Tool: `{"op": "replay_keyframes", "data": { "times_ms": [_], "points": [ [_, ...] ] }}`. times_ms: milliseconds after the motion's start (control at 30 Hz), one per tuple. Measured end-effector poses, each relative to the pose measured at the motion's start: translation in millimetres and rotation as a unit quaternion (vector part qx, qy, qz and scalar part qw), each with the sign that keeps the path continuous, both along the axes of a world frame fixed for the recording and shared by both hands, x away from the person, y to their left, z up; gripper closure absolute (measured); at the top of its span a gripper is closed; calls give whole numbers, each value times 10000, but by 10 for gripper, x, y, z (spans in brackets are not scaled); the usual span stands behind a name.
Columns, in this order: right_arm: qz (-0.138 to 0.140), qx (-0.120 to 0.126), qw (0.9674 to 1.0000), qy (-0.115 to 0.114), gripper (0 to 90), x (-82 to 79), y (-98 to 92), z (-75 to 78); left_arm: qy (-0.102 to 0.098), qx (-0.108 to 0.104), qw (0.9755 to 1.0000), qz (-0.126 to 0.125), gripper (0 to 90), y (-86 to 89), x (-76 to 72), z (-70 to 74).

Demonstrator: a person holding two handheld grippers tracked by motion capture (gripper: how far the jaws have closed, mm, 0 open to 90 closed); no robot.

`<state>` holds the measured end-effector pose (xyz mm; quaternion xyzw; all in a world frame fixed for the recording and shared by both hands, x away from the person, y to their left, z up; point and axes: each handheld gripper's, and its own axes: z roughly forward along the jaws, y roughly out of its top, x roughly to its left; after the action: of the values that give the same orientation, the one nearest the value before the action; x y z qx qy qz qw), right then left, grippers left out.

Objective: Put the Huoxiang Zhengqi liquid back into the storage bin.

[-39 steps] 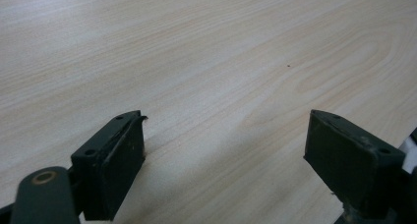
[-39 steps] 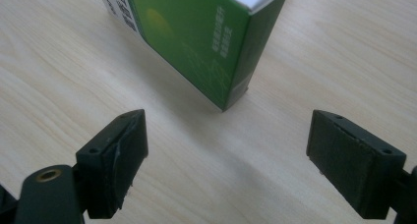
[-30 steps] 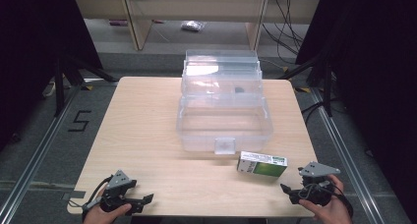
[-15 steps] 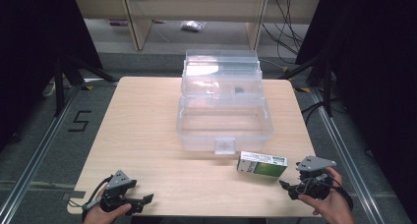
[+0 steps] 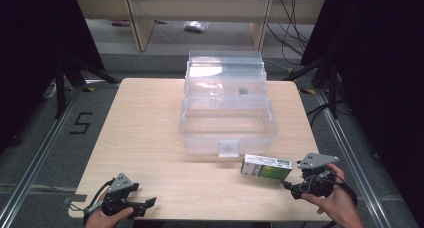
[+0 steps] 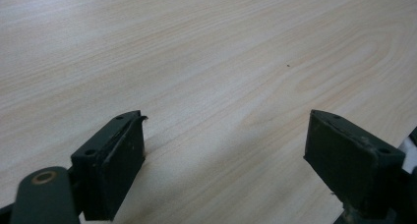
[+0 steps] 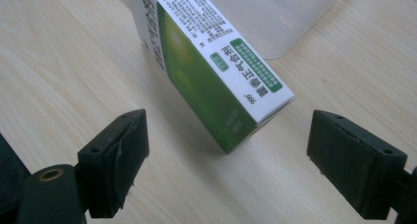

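A green and white carton [image 5: 266, 167] [image 7: 211, 62] lies on the wooden table [image 5: 145, 123], just in front of the right corner of a clear plastic box [image 5: 227, 125]. My right gripper [image 5: 291, 187] [image 7: 226, 160] is open and points at the carton's near end from a short way off, with the carton between the lines of its jaws but not touched. My left gripper [image 5: 145, 204] [image 6: 223, 150] rests open near the table's front left edge with bare wood between its jaws.
The clear box stands open at mid-table, its lid [image 5: 225, 70] raised behind it and a small dark item [image 5: 243, 92] in its upper tray. The table's front edge runs just below both hands. Shelving and cables stand beyond the far side.
My right gripper has moved slightly forward and left, closer to the carton. The left gripper and the carton have stayed in place.
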<state>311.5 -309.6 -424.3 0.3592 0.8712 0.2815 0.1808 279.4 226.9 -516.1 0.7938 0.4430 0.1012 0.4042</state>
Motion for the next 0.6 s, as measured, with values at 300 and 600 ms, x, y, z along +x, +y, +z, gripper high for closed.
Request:
{"op": "replay_keyframes", "data": {
  "times_ms": [300,600],
  "points": [
    [230,-224,9994,118,179,94,82,131,26,18,10000,32,148,5,0,-1],
    [444,-490,9977,163,177,208,221,246,43,49,10000,30,148,7,1,2]
  ]
}}
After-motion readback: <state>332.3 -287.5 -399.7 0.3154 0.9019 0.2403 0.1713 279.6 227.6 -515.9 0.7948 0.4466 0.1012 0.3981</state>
